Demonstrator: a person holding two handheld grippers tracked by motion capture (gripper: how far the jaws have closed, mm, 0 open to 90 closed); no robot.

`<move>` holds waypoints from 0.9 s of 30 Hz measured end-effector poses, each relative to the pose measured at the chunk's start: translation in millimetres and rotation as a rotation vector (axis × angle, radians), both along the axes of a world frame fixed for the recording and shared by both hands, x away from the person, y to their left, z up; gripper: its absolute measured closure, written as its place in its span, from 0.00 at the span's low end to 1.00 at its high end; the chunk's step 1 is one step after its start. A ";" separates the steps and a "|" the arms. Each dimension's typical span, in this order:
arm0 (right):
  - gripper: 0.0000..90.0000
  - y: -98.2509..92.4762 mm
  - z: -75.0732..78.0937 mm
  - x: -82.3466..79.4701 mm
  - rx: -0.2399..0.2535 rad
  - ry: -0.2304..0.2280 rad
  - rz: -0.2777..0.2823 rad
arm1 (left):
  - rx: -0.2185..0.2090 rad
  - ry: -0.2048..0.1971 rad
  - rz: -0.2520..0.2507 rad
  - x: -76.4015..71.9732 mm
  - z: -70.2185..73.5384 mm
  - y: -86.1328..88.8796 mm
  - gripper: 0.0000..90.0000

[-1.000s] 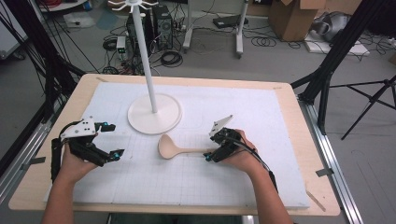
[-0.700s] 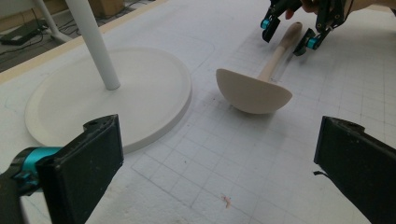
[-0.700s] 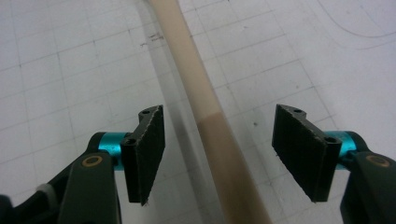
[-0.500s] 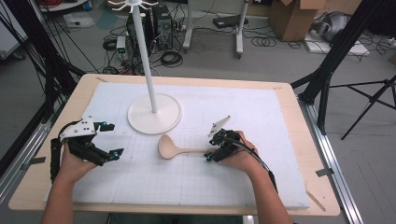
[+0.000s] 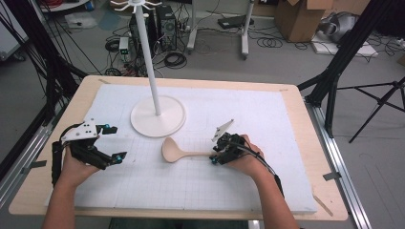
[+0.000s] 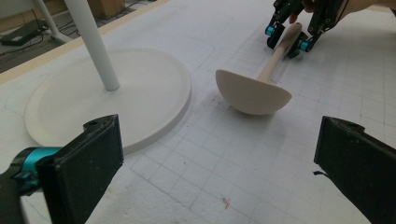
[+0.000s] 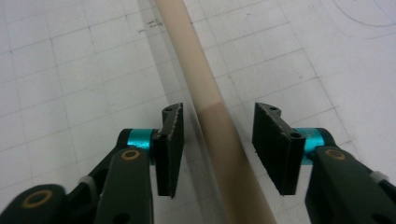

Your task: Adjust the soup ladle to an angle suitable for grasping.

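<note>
Now my left gripper (image 5: 113, 143) idles, fingers wide apart; the ladle (image 5: 184, 152) lies on the tabletop (image 5: 200, 191). My right gripper (image 7: 218, 144) has been closing around its handle, seemingly not yet touching — stay centred, squeeze evenly.

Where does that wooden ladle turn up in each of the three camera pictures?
High view: the ladle lies mid-table, bowl to the left, handle running right into the right gripper.
Left gripper view: upper middle, bowl nearest, handle running away.
Right gripper view: its handle runs up the middle between open jaws that have just been closing.
Shared landmark: the gridded white mat.
</note>
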State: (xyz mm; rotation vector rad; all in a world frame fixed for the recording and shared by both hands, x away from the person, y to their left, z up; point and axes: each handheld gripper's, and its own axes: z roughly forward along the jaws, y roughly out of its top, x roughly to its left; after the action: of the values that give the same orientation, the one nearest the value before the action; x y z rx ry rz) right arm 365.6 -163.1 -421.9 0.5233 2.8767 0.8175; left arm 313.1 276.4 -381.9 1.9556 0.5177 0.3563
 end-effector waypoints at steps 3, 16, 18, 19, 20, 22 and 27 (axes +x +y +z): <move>0.64 0.6 0.2 -0.6 -0.001 0.004 -0.001 | -0.001 0.002 0.004 0.0 0.1 0.4 0.02; 0.76 2.8 1.2 -3.3 -0.005 -0.028 0.043 | -0.004 -0.003 0.010 0.0 1.7 2.5 0.02; 0.77 3.3 1.1 -4.2 -0.005 -0.025 0.051 | -0.001 -0.004 0.007 0.1 2.0 2.3 0.02; 0.79 3.8 1.3 -4.7 -0.005 -0.026 0.068 | -0.002 -0.005 0.006 0.1 2.1 2.1 0.02; 0.83 5.9 1.1 -6.3 0.008 -0.015 0.106 | -0.002 -0.004 0.005 -0.3 2.4 2.3 0.02; 0.84 9.4 0.9 -8.5 0.014 -0.006 0.127 | -0.003 -0.004 0.009 -0.7 2.7 3.1 0.02; 0.84 11.7 0.8 -9.0 0.023 -0.018 0.136 | -0.003 -0.006 0.007 -1.4 3.3 4.4 0.02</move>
State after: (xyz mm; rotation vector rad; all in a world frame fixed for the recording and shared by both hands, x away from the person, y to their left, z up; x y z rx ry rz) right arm 356.6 -151.4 -421.1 0.3233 2.9155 0.8700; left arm 311.7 280.8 -378.5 1.9499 0.5214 0.3654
